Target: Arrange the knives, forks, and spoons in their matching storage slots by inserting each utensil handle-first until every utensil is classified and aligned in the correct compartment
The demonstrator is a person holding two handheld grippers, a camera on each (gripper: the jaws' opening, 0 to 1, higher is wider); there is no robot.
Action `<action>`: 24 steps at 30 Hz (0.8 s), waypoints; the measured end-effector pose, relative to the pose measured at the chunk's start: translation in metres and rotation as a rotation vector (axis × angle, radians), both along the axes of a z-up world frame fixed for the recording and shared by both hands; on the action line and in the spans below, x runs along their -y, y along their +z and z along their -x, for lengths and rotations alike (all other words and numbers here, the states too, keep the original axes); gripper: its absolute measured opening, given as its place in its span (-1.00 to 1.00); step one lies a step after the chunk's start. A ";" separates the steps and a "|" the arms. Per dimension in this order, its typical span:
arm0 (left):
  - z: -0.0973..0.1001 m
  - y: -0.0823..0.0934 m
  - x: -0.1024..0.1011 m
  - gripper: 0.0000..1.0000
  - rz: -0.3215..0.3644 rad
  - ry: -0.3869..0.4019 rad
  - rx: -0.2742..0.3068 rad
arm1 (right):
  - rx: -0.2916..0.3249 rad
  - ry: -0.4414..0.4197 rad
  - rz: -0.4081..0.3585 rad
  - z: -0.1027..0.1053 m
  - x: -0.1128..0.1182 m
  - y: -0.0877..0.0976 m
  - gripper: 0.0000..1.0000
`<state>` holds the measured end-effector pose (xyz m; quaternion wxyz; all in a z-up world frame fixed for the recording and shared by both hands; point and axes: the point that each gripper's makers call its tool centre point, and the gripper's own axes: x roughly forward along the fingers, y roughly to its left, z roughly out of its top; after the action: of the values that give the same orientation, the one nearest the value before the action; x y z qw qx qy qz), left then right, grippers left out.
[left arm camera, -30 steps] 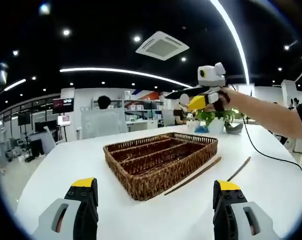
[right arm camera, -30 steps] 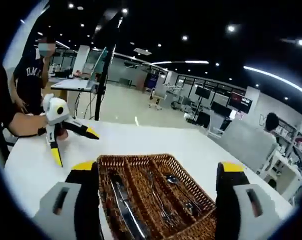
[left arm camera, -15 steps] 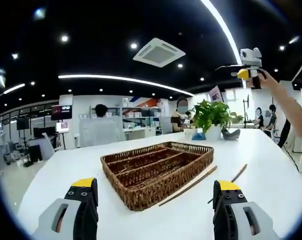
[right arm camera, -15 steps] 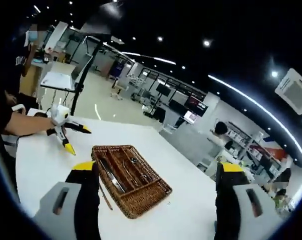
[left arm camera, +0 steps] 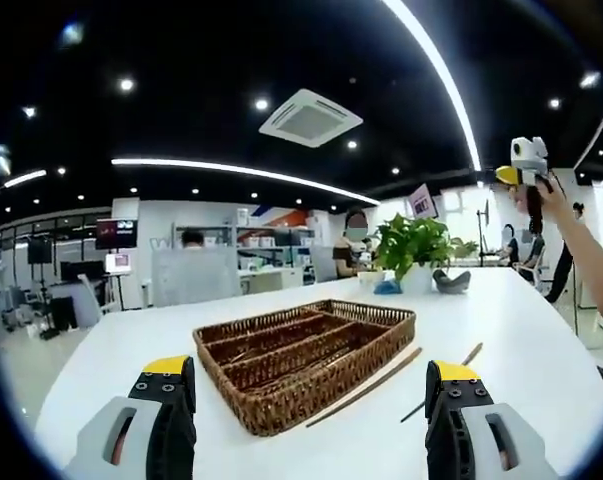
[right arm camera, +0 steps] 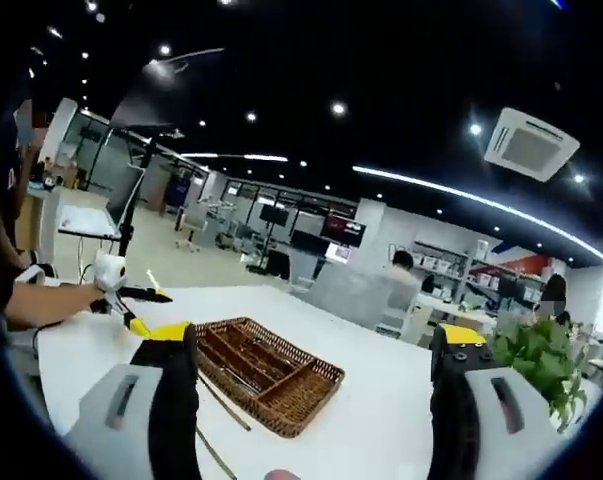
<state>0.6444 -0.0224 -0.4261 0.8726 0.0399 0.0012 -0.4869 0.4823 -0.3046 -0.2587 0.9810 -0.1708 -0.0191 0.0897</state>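
Wicker tray [left arm camera: 306, 350] on the white table [left arm camera: 501, 340], chopsticks [left arm camera: 366, 375] just beside its right side. Left gripper [left arm camera: 311, 400] and right gripper [right arm camera: 316, 370] wide open, empty, well above. Best lowered slowly toward the tray, checking compartments before gripping.

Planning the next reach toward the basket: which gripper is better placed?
Left, probably. The left gripper is low, open, facing the wicker basket; the right gripper is raised high, away from it.
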 end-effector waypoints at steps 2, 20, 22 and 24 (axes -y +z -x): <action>0.002 0.002 0.001 1.00 -0.001 -0.002 0.011 | -0.011 0.001 0.039 -0.002 0.000 -0.020 0.99; 0.008 -0.002 0.002 1.00 -0.028 -0.029 0.018 | -0.046 0.264 -0.021 -0.047 0.000 -0.112 0.99; 0.006 -0.001 -0.001 1.00 -0.015 -0.017 0.013 | -0.035 0.267 -0.118 -0.057 0.001 -0.116 0.99; 0.004 -0.002 -0.003 1.00 -0.018 -0.009 0.010 | -0.010 0.284 -0.182 -0.063 -0.002 -0.121 0.99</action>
<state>0.6407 -0.0198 -0.4284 0.8700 0.0501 0.0009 -0.4904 0.5449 -0.3030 -0.3798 0.9699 -0.0762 -0.0462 0.2264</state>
